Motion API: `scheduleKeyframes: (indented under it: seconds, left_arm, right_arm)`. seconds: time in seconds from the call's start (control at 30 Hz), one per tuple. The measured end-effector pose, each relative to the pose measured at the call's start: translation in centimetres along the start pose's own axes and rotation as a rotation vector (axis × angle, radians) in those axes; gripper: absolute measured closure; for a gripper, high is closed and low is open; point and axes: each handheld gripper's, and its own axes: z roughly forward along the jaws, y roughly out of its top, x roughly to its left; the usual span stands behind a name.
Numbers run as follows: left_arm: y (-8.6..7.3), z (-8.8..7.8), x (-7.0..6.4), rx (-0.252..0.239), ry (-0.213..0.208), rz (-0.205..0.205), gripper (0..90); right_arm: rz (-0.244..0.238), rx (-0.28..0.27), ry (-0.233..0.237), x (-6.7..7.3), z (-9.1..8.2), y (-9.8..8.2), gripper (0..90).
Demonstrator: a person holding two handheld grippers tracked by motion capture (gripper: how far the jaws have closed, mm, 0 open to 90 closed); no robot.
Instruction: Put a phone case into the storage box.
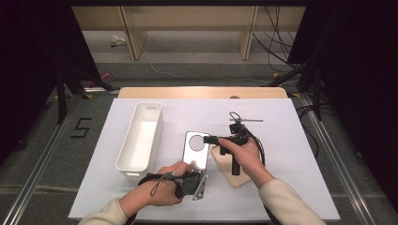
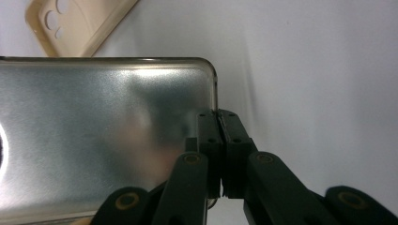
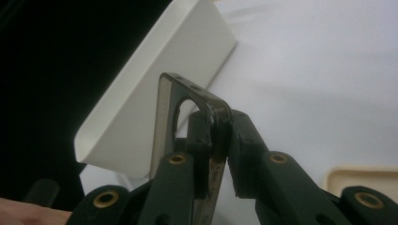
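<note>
My right hand (image 1: 244, 157) covers much of the beige case (image 1: 233, 174); the clear case (image 2: 94, 136) runs off the left gripper view's edge.

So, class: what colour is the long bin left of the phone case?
White; the long bin shows best in the high view.

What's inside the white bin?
The white bin looks empty: bare white floor and walls in the high view. Its near end is partly covered by the left hand.
</note>
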Motion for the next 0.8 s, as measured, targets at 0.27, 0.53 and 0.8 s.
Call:
scheduleKeyframes:
  seconds: [0.27,0.53,0.8]
  left_arm:
    - [-0.7,-0.5,0.6,-0.041,0.044,-0.060,79.6]
    - [-1.6,-2.4,1.7,-0.267,0.061,-0.276,43.8]
    - [-2.9,-4.2,3.1,-0.418,0.169,-0.423,27.0]
  right_arm:
    - [-0.025,-0.088,0.012,1.6,-1.1,0.5,81.9]
    - [-0.108,-0.142,-0.014,2.1,-2.2,1.2,81.8]
    - [-0.148,-0.183,-0.028,1.9,-3.1,1.5,81.7]
